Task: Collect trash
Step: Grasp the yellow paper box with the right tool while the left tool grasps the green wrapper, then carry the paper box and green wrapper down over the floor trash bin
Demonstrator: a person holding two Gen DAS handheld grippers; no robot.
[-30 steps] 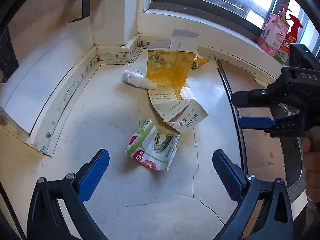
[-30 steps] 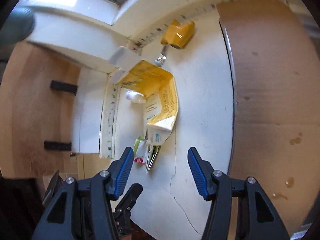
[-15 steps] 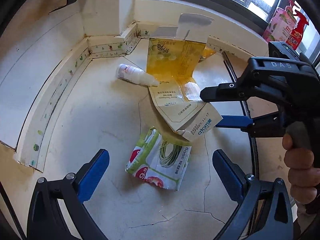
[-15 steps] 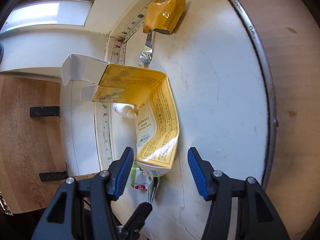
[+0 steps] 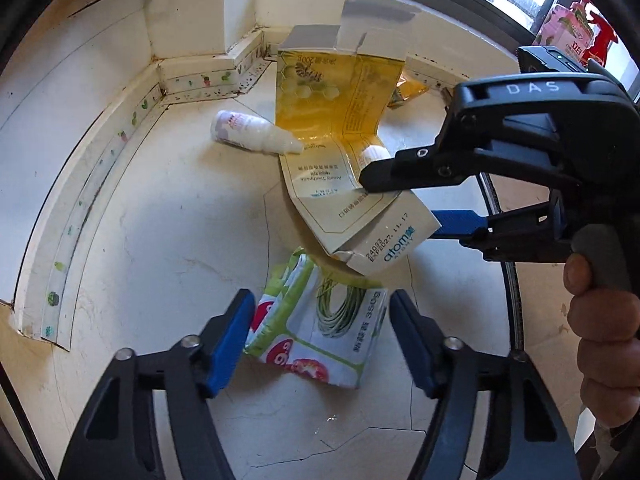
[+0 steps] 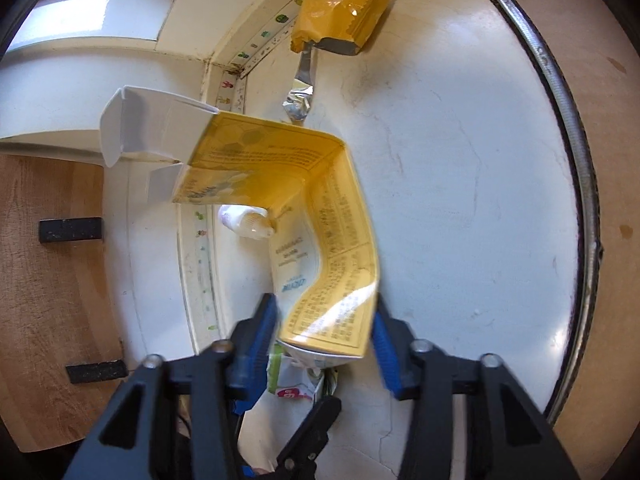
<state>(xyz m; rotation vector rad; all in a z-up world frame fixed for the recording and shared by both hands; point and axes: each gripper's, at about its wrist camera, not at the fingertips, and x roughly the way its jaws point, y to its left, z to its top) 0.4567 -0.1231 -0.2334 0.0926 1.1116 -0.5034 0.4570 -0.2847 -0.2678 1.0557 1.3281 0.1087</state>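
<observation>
The left gripper (image 5: 320,330) hangs over the white tabletop (image 5: 168,240) with its blue fingers (image 5: 230,338) partly parted; they have just been closing, and the green-and-white wrapper (image 5: 320,332) lies between them. The left finger sits right at the wrapper's edge, the right one just beside it; whether either pad presses cannot be told.

At twelve o'clock from that wrapper lies the bent yellow toothpaste carton (image 5: 340,120), its white flaps open toward the window sill (image 5: 420,12). The carton's near end overlaps the top of the wrapper, so the two pieces of trash touch. A small white bottle (image 5: 252,134) lies on its side at ten o'clock of the carton, its tip against the carton's edge.

The right gripper (image 5: 404,200) comes in from three o'clock in the left view, a hand (image 5: 604,340) on its grip. Its fingers (image 6: 260,336) have just been closing too and straddle the carton's (image 6: 332,300) near end, half parted; contact is blurred.

In the right view a crumpled yellow foil packet (image 6: 344,12) lies at twelve o'clock against the wall trim, a silver torn strip (image 6: 300,92) trailing from it. A metal rim (image 6: 580,152) curves along at three o'clock. Pink and red bottles (image 5: 576,36) stand on the sill at one o'clock.
</observation>
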